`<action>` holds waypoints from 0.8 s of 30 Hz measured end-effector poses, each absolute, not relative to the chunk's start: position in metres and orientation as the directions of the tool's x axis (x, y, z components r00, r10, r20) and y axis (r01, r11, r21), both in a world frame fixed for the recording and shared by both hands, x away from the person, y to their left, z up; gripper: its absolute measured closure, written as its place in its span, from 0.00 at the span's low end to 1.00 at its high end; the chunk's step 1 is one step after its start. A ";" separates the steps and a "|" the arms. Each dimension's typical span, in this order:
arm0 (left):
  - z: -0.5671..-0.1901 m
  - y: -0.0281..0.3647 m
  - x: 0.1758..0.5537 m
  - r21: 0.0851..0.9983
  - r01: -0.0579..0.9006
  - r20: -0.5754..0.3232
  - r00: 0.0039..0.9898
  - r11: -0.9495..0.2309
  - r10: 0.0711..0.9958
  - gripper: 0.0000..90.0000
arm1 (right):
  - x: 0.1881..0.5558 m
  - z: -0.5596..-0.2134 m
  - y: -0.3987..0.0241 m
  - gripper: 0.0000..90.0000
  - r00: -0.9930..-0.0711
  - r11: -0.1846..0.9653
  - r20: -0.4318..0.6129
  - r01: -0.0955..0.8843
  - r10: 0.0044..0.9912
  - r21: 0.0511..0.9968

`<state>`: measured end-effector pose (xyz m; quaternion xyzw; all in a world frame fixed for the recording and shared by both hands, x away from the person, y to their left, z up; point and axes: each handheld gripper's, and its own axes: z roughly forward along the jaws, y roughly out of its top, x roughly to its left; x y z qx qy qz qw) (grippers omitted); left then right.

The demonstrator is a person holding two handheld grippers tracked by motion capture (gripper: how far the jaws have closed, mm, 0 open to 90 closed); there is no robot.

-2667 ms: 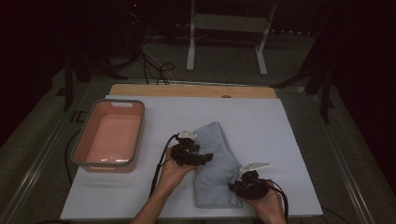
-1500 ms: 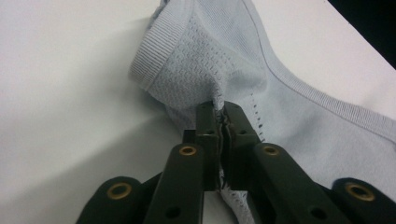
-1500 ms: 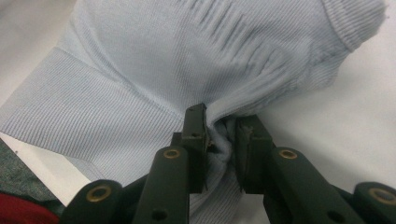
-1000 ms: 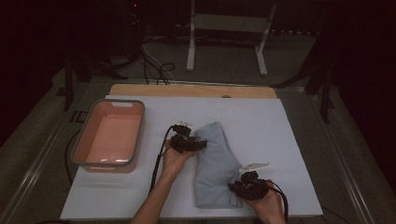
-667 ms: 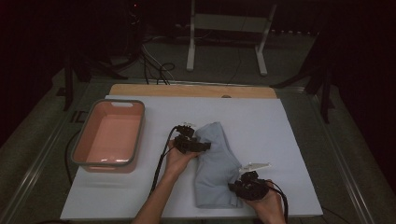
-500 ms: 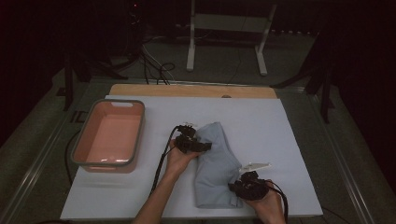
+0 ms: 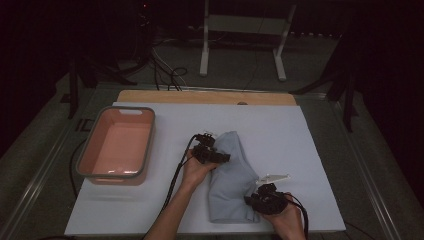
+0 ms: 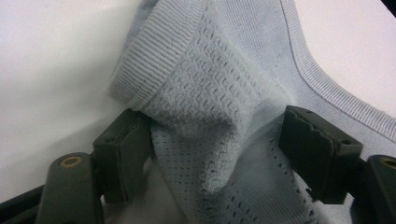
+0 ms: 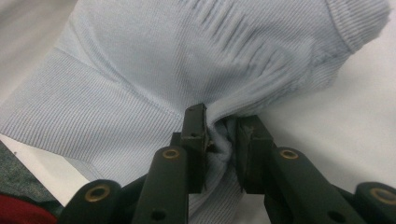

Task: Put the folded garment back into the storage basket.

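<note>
The jaws of the left gripper (image 8: 212,154) have just been opening and stand apart around a raised fold of the pale blue knit garment (image 7: 231,175), near the surface's front edge; the right gripper (image 9: 219,140) pinches its hem. Pin that corner, lay the fold flat. No writing is readable.

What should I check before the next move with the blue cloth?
1. Right tool pinches the cloth: ok, fabric is bunched between its jaws.
2. Left tool grips the cloth: not ok, its jaws have just been opening; a fold lies loose between them.
3. Cloth lies on the white sheet: ok.
4. Pink tub stands apart from the cloth: ok.
5. Cloth folded evenly: cannot tell.
</note>
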<state>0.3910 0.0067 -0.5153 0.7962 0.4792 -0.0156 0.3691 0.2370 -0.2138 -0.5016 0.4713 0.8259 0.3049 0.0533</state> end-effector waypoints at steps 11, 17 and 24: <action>-0.515 0.002 0.391 0.557 0.789 -0.375 0.516 -0.258 0.770 0.54 | 0.237 -0.502 -0.214 0.84 -0.547 0.364 0.205 0.748 0.811 0.556; -0.516 -0.004 0.390 0.548 0.793 -0.387 0.522 -0.265 0.760 0.74 | 0.238 -0.502 -0.215 0.84 -0.536 0.350 0.220 0.758 0.815 0.550; -0.512 -0.007 0.388 0.556 0.780 -0.364 0.539 -0.288 0.759 0.89 | 0.239 -0.502 -0.215 0.84 -0.498 0.312 0.246 0.785 0.832 0.535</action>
